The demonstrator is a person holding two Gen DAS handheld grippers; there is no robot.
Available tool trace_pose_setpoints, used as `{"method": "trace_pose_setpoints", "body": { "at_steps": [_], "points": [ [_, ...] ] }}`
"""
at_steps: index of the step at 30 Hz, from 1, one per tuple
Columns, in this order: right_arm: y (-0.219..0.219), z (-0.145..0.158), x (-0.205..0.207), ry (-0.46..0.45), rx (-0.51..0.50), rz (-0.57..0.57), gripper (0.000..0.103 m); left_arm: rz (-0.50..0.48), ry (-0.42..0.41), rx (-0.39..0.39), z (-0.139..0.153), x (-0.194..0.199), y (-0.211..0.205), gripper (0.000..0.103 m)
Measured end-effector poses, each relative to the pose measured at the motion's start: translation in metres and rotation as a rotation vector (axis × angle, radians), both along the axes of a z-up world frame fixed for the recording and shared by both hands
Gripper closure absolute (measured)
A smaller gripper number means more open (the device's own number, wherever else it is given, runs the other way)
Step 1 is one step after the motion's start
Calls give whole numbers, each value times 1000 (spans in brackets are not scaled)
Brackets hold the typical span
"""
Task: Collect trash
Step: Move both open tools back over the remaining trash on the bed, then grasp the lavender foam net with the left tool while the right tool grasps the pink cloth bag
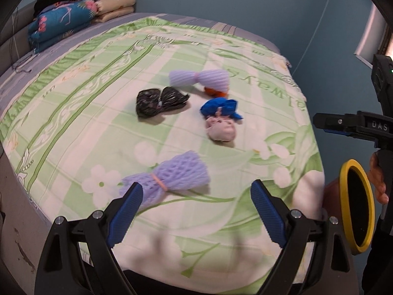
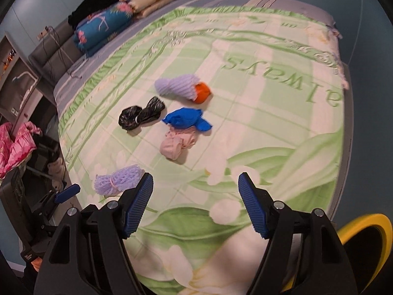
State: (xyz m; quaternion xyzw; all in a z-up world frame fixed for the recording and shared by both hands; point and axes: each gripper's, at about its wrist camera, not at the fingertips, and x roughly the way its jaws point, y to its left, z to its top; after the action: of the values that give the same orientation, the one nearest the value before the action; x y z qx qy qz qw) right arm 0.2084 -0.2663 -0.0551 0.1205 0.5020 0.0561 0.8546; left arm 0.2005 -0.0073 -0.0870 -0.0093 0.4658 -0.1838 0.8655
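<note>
Several bits of trash lie on the green floral bedspread (image 1: 73, 78). Nearest is a purple foam net (image 1: 169, 174) tied with a band, just ahead of my left gripper (image 1: 196, 191), which is open and holds nothing. Farther off lie a black plastic bag (image 1: 159, 102), a blue bag (image 1: 221, 107) against a pink bag (image 1: 221, 129), and a lilac foam sleeve (image 1: 200, 80) over something orange. My right gripper (image 2: 195, 180) is also open and empty above the bed's near end. From it the purple net (image 2: 118, 180) lies to the left and the pink bag (image 2: 176, 143) ahead.
A yellow-rimmed bin (image 1: 356, 206) stands at the bed's right corner, also the yellow rim (image 2: 363, 233). Folded blankets (image 1: 61, 22) are stacked at the head of the bed. Pink cloth (image 2: 17, 145) and shelving sit left of the bed. Blue walls lie behind.
</note>
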Motion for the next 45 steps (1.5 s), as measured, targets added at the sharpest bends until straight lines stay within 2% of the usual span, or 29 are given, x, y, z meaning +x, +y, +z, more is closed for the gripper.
{"method": "trace_pose_setpoints", "body": {
  "at_steps": [14, 24, 27, 33, 38, 45],
  "points": [
    [44, -64, 76, 155, 5, 37, 35, 41, 107, -15, -53, 41, 32, 17],
    [68, -95, 115, 215, -2, 39, 35, 41, 128, -34, -68, 57, 34, 17],
    [69, -101, 121, 227, -18, 27, 40, 27, 130, -37, -71, 59, 31, 18],
    [72, -112, 128, 243, -27, 17, 43, -12, 137, -42, -72, 59, 22, 25],
    [73, -121, 132, 258, -40, 4, 53, -53, 128, 2, -74, 59, 10, 31],
    [75, -123, 132, 253, -58, 6, 62, -104, 101, 64, -76, 52, -5, 50]
  ]
}}
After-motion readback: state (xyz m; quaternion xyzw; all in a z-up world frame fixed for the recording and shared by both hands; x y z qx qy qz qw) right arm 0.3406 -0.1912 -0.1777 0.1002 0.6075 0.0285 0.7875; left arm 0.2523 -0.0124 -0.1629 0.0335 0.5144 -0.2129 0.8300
